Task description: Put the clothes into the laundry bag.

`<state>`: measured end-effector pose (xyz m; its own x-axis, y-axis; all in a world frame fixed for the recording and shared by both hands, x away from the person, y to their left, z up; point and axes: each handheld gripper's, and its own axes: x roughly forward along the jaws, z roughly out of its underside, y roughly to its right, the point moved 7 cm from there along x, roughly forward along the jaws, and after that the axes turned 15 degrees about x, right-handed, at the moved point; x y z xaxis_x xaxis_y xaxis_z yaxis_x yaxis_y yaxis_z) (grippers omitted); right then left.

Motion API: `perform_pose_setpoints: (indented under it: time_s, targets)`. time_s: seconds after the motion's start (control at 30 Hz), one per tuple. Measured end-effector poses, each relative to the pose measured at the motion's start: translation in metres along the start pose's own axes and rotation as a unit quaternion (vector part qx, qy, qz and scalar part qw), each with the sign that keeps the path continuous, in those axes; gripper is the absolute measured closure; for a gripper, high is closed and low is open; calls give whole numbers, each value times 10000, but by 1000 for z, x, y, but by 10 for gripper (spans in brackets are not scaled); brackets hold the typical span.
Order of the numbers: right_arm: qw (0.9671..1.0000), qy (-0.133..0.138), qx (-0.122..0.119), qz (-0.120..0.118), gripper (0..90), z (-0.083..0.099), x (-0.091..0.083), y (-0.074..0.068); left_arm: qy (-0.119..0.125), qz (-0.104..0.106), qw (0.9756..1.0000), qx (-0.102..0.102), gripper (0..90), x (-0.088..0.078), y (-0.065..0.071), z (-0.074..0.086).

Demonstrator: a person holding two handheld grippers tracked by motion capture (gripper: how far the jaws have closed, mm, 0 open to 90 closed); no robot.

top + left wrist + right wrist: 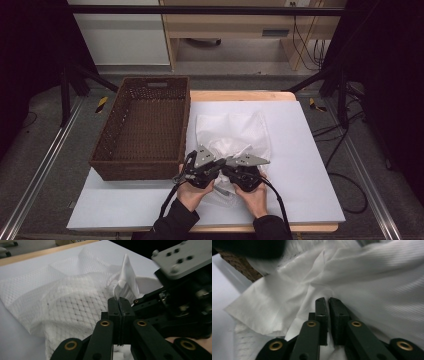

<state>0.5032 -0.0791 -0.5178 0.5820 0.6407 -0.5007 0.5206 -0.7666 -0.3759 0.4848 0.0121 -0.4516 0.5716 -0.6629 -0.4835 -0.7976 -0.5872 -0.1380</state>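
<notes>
A crumpled white mesh laundry bag (235, 137) with white cloth in it is lying on the white-topped table (305, 165) — toward its near edge, just beside the brown wicker basket (145, 125). The left gripper (119, 300) is pinching a fold of the bag, jaws fully together. The right gripper (328, 301) is resting against white cloth, jaws nearly closed with a thin gap — nothing visibly caught. The table's right half is lying open.

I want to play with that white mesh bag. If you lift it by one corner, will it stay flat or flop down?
Probably flop. The mesh bag already lies rumpled and folded on the table, so it looks soft, not stiff. Where the left gripper pinches an edge, the cloth stands in a thin peak, so it seems light. The open netting might snag on the jaws.
</notes>
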Motion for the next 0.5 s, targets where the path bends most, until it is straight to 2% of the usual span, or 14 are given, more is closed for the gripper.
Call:
perform_pose_setpoints:
  time_s: [0.1,0.23,0.3,0.37,0.43,0.5]
  targets:
    - [9996,93,-68,-248,720,0,-13,-3,-52,14,10000,-3,893,4,0,6]
    - [9980,390,-47,-504,631,-6,-54,-1,-135,10,9999,19,893,10,2,11]
    - [9978,565,-62,-352,601,-14,-75,9,-175,4,9998,55,893,12,2,12]
    - [9963,853,-42,16,527,-26,-90,26,-189,-5,9998,55,892,12,3,13]
    - [9944,1011,172,259,417,-37,-93,44,-195,-10,9998,79,893,13,2,14]
    - [9941,910,355,468,341,-41,-84,62,-204,-3,9998,88,893,13,1,14]
